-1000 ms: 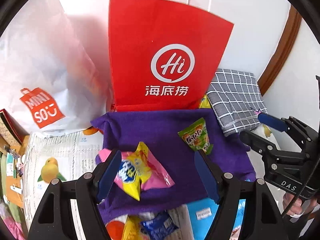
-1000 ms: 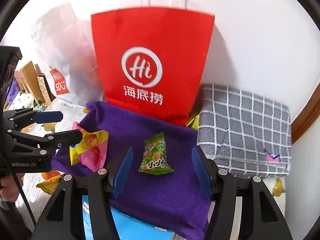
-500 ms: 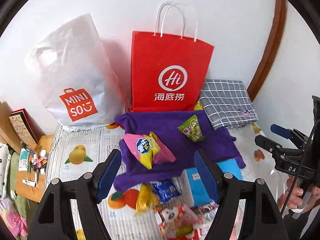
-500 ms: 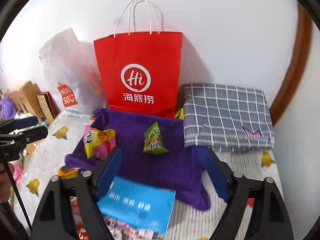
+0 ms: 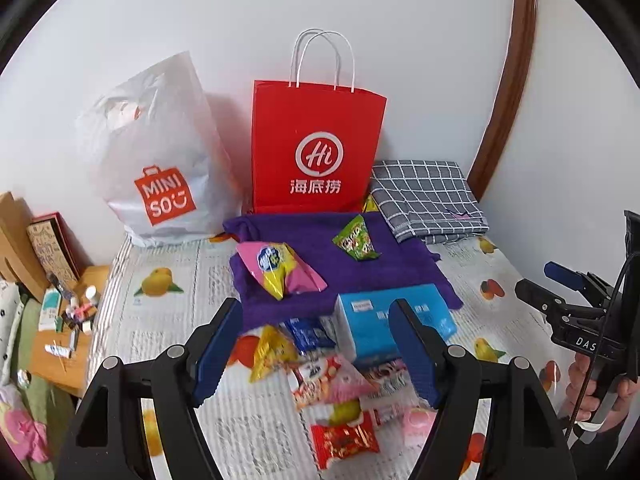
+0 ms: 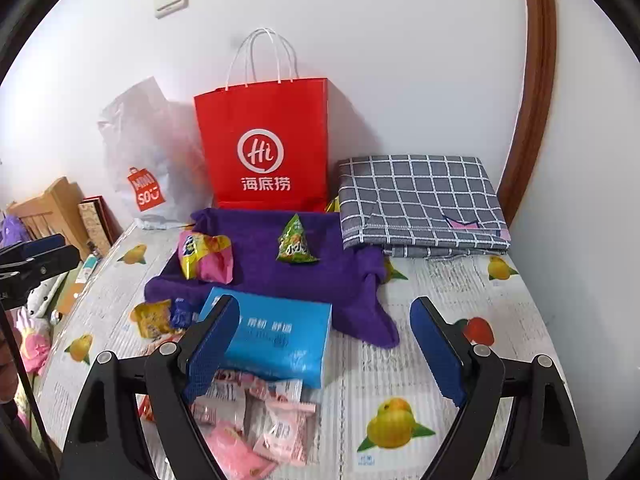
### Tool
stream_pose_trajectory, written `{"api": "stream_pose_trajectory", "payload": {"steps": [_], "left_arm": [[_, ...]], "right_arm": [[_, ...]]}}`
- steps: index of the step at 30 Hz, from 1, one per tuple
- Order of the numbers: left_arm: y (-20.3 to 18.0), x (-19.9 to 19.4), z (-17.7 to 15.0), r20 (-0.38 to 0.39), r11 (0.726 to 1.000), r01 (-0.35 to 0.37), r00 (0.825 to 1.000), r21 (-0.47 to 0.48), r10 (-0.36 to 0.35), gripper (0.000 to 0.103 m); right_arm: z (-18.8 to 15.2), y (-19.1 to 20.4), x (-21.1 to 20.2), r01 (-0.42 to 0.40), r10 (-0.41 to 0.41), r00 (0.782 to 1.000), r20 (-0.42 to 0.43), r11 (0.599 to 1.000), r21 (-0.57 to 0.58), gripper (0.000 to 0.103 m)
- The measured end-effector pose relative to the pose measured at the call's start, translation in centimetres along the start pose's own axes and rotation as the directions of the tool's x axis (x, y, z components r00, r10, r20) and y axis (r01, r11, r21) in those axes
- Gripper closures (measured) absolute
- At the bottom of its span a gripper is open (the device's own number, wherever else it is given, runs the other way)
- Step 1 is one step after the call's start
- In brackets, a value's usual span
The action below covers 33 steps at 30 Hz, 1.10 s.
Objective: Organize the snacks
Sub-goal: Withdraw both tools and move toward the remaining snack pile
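Observation:
A purple cloth (image 5: 320,252) (image 6: 260,268) lies before a red paper bag (image 5: 316,152) (image 6: 264,148). On the cloth lie a pink-and-yellow snack bag (image 5: 280,272) (image 6: 206,258) and a green snack bag (image 5: 356,240) (image 6: 295,242). Nearer lie a blue tissue pack (image 5: 392,320) (image 6: 276,336) and a heap of small snack packets (image 5: 336,396) (image 6: 256,420). My left gripper (image 5: 316,348) is open and empty above the heap. My right gripper (image 6: 324,344) is open and empty above the bed's near right part.
A white Miniso plastic bag (image 5: 156,168) stands left of the red bag. A folded grey checked cloth (image 5: 428,196) (image 6: 420,204) lies at the back right. A fruit-print sheet (image 6: 440,360) covers the bed. A cluttered wooden stand (image 5: 68,320) is at the left edge.
Both grippers have pulled back and up from the purple cloth, so the tissue pack and the heap of packets have come into view. Both stay open and empty.

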State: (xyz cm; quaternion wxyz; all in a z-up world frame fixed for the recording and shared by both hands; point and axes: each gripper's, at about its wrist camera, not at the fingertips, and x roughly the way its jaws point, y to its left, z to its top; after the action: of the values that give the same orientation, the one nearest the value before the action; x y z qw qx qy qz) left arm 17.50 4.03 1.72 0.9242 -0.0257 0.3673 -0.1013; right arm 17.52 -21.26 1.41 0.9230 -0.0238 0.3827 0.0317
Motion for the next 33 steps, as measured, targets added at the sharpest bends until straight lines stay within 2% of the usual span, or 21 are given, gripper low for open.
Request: {"api": "stream_pose_trajectory", "payload": {"steps": [5,11,12,14,18,24,30,33], "left_arm": [[-0.5,0.4,-2.3,-0.038,1.0,-0.011,0.999,-0.001,0.011,0.03],[0.0,0.8,-5.3,-0.036,0.999,-0.007,0.999,-0.035,0.006,0.03],[0.1,1.0,-5.9,-0.027,0.999,-0.019,0.999,-0.038,0.018,0.03],[0.3,1.4,-7.1,-0.029,0.998,-0.042,0.999,-0.037,0.041,0.03],[1.5,2.8,-9.2,-0.072,0.996,-0.03,0.997,-0.085,0.024,0.03],[2.4,3.7,-11.1,-0.102,0.992,-0.035,0.995,-0.118,0.023,0.03],[2.5,4.7,-12.3,-0.128,0.994,-0.027,0.992,-0.105,0.014,0.03],[2.3,4.9,-12.6,-0.141,0.995,-0.012,0.99,-0.104,-0.003,0.03]], "right_arm": [[-2.5,0.2,-0.4,0.022,-0.022,1.0,-0.005,1.0,-0.018,0.016],[-6.4,0.0,1.3,-0.054,0.058,0.993,-0.107,0.998,0.041,0.017],[-7.1,-0.1,1.6,-0.059,0.065,0.991,-0.113,0.997,0.056,0.018],[-8.5,-0.2,2.4,-0.085,0.095,0.987,-0.131,0.993,0.086,0.029],[-10.6,0.0,4.0,-0.105,0.124,0.976,-0.182,0.988,0.11,0.041],[-12.3,1.0,5.9,-0.12,0.142,0.973,-0.184,0.985,0.127,0.042],[-12.6,1.7,8.1,-0.119,0.144,0.968,-0.204,0.984,0.13,0.043],[-13.0,1.9,9.4,-0.113,0.143,0.961,-0.235,0.984,0.136,0.057]]}}
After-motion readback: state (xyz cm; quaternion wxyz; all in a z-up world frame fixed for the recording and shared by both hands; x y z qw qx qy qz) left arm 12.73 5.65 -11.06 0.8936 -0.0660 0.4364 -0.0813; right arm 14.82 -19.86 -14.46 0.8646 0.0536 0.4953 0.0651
